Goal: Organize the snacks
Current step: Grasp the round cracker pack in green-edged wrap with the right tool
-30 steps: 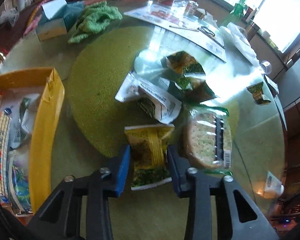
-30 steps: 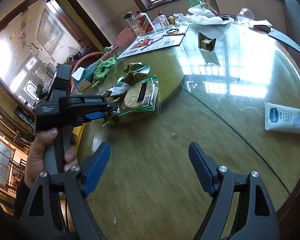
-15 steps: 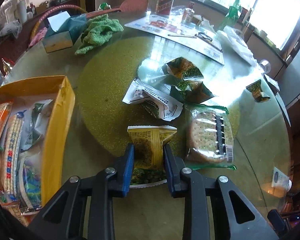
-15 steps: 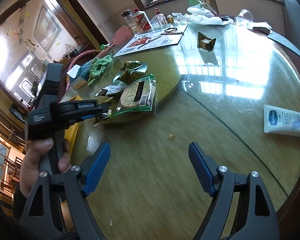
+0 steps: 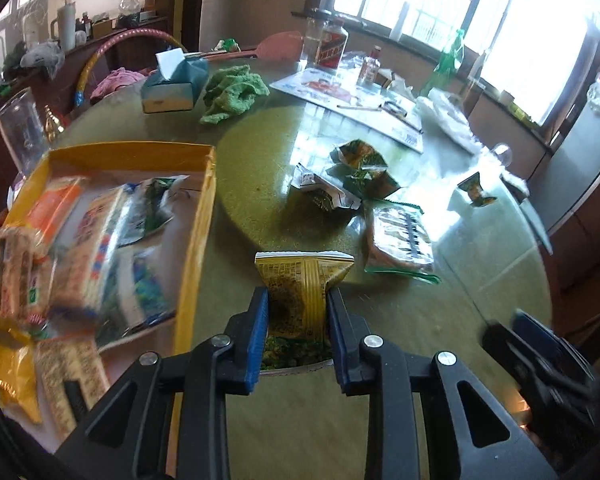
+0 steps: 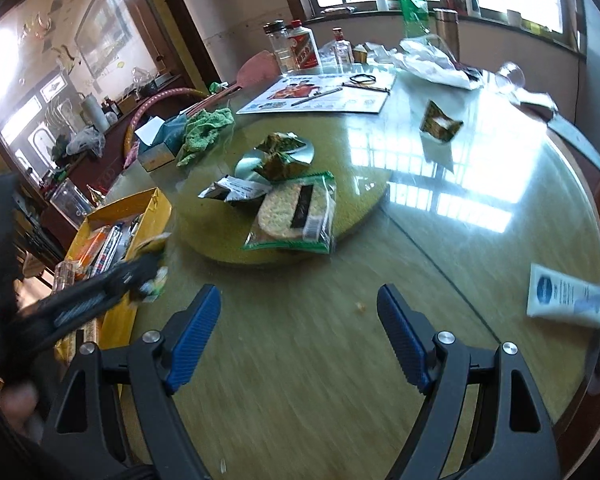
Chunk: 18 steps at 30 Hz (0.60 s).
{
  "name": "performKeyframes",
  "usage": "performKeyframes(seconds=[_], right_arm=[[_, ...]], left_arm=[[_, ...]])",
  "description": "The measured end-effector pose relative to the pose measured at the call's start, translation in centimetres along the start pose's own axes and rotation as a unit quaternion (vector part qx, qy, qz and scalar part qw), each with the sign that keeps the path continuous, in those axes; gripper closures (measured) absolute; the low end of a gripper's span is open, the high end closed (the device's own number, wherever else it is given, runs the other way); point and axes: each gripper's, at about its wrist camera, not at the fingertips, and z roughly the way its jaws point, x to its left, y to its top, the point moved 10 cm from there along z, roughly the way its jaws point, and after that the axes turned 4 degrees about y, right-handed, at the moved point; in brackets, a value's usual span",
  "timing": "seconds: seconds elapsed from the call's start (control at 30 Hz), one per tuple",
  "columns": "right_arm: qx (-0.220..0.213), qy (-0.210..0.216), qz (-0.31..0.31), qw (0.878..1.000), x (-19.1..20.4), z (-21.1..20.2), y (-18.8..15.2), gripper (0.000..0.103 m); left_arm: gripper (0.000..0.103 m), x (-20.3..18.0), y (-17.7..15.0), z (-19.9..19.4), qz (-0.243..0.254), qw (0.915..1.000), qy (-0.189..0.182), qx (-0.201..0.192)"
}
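- Yellow snack packet (image 5: 300, 288) clamped between blue jaws of left gripper (image 5: 299, 320), raised off the bench (image 5: 480, 264), just right of yellow box (image 5: 196, 240)
- Box at 9 o'clock in left wrist view, packed with other snacks
- Cracker pack (image 5: 400, 236) at 1 o'clock from held packet, lying on the bench
- Crumpled green wrappers (image 5: 360, 164) at 12 o'clock, beyond
- Right gripper (image 6: 298, 336) spread wide, holding nothing, hovering over bare bench
- White tube (image 6: 564, 300) at 3 o'clock in right wrist view
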Motion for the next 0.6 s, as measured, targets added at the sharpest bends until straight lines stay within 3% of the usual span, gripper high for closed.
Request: performKeyframes(seconds=[0.3, 0.6], right_arm=[[0.025, -0.021, -0.012, 0.999, 0.2, 4.8, 3.1, 0.022], [0.061, -0.063, 0.004, 0.996, -0.7, 11.0, 4.5, 0.022]], left_arm=[[0.075, 2.8, 0.4, -5.1, -0.014, 0.9987, 0.003, -0.049], [0.075, 4.1, -0.2, -6.2, -0.017, 0.9984, -0.004, -0.053]])
